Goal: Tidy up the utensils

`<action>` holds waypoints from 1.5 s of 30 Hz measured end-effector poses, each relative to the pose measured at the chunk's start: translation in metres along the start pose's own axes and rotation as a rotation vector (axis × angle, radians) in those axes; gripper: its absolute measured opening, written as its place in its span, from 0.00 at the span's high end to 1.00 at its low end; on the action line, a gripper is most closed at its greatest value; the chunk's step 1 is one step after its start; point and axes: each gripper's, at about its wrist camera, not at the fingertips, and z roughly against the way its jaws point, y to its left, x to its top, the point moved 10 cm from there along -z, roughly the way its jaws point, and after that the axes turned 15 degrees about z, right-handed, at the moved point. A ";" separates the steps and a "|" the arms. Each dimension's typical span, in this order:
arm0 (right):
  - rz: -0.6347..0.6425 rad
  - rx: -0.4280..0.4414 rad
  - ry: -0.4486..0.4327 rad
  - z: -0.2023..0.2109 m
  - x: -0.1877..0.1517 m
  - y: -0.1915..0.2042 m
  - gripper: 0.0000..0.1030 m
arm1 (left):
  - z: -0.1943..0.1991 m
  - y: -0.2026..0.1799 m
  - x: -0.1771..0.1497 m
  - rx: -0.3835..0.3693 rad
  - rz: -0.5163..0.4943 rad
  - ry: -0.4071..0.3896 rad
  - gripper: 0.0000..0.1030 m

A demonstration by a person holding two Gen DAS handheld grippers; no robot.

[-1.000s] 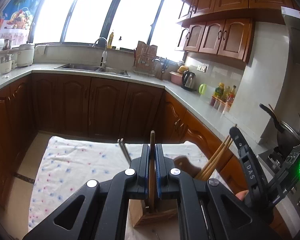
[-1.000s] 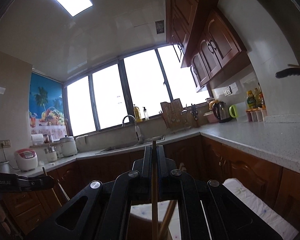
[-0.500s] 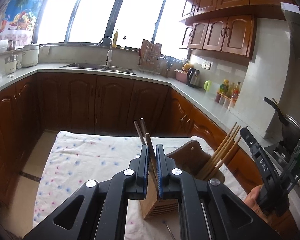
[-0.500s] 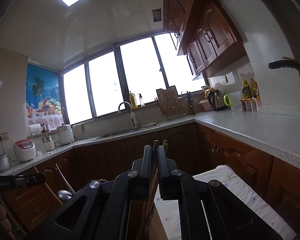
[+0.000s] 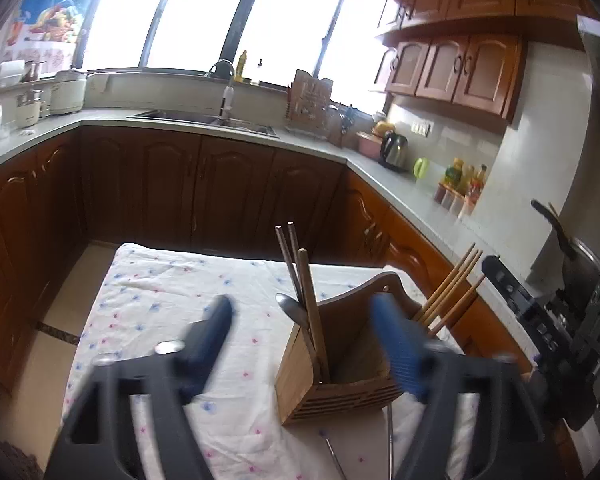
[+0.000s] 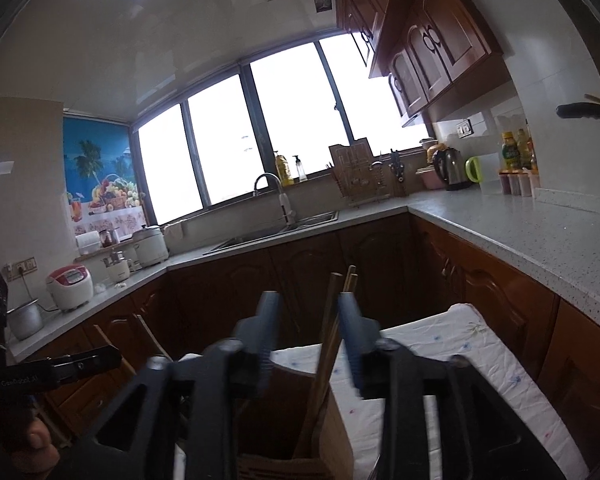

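Note:
A wooden utensil holder [image 5: 340, 364] stands on a floral tablecloth [image 5: 160, 304]. Its left slot holds a wooden utensil handle [image 5: 312, 304], two metal handles [image 5: 288, 256] and a spoon [image 5: 292, 308]. Its right side holds several wooden chopsticks [image 5: 448, 292]. My left gripper [image 5: 304, 320] is open and empty, its fingers either side of the holder. My right gripper [image 6: 308, 320] is open just above the holder [image 6: 292, 432], with wooden chopsticks [image 6: 332, 320] standing loose between its fingers. The right gripper also shows at the right edge of the left wrist view [image 5: 540, 312].
Two thin metal utensils [image 5: 360, 452] lie on the cloth in front of the holder. Brown cabinets and a grey counter [image 5: 400, 184] with a sink [image 5: 204, 120], a kettle [image 5: 394, 148] and bottles surround the table. A pan [image 5: 580, 252] sits at the right.
Both grippers have opened. The left one let go of the wooden handle and the right one let go of the chopsticks, which now stand in the holder. Both pulled back and up.

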 end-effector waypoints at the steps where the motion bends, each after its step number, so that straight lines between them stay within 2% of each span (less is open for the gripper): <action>1: -0.001 0.001 -0.001 0.005 0.001 0.000 0.42 | 0.004 0.001 -0.001 0.001 0.001 -0.004 0.21; 2: -0.002 0.000 0.002 0.011 0.002 -0.001 0.32 | 0.008 0.002 -0.003 0.007 -0.001 -0.002 0.17; 5: -0.018 0.007 0.016 0.025 0.001 -0.006 0.13 | 0.019 0.007 -0.012 0.021 0.006 0.007 0.10; 8: -0.029 0.010 0.044 0.037 -0.008 -0.009 0.06 | 0.031 0.012 -0.025 0.035 0.016 0.020 0.06; 15: -0.020 0.061 0.135 0.065 -0.038 0.003 0.05 | 0.063 0.012 -0.056 0.074 -0.003 0.045 0.05; 22: 0.002 0.097 0.166 0.110 -0.058 0.022 0.05 | 0.116 0.007 -0.090 0.119 -0.076 0.010 0.05; 26: 0.039 0.085 0.179 0.135 -0.073 0.030 0.03 | 0.142 0.005 -0.114 0.146 -0.133 -0.018 0.05; 31: 0.084 0.077 0.182 0.161 -0.083 0.042 0.03 | 0.171 0.001 -0.143 0.173 -0.184 -0.035 0.05; 37: 0.149 0.051 0.139 0.189 -0.076 0.050 0.00 | 0.193 -0.003 -0.155 0.181 -0.207 -0.076 0.01; 45: 0.147 0.022 0.122 0.191 -0.113 0.050 0.00 | 0.194 0.008 -0.169 0.215 -0.185 -0.106 0.01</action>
